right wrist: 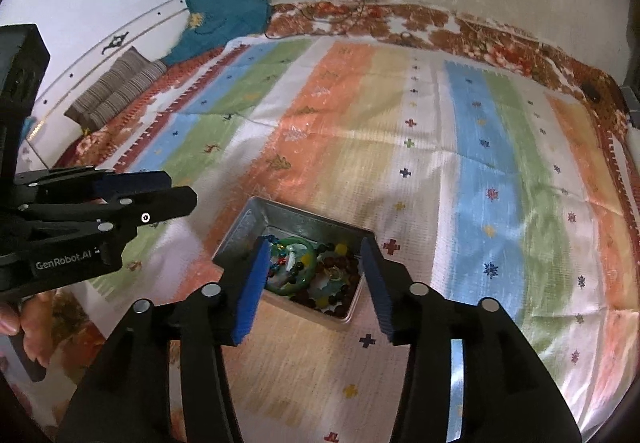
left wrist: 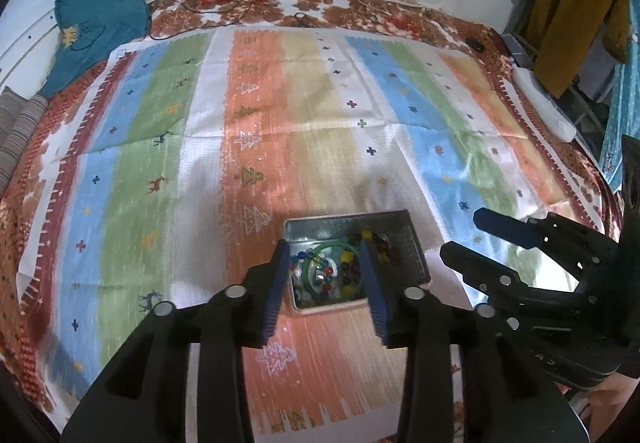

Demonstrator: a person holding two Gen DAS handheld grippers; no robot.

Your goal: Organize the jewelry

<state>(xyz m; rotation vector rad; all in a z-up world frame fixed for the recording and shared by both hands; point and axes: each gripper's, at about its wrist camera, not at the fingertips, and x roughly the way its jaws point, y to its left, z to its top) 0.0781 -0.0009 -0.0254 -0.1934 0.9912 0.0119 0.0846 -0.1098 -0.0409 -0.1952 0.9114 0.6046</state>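
Note:
A small metal tin [left wrist: 408, 243] sits on the striped cloth and holds jewelry: a green bangle [left wrist: 320, 255] and several coloured bead strings [left wrist: 348, 271]. My left gripper [left wrist: 326, 247] is open and empty, its fingers just above the tin's near half. The right gripper [left wrist: 460, 235] shows at the tin's right, open. In the right wrist view the tin [right wrist: 256, 219] lies below my right gripper [right wrist: 314, 245], which is open and empty over the green bangle [right wrist: 308, 271] and dark beads [right wrist: 340, 267]. The left gripper [right wrist: 180, 189] shows at the left.
The striped cloth [left wrist: 280, 123] covers a bed with a floral blanket [left wrist: 360, 7]. A teal garment [left wrist: 100, 23] and a striped cushion [right wrist: 116, 87] lie at the far left. A white object [left wrist: 544, 103] lies at the right edge. A wall and cables stand behind.

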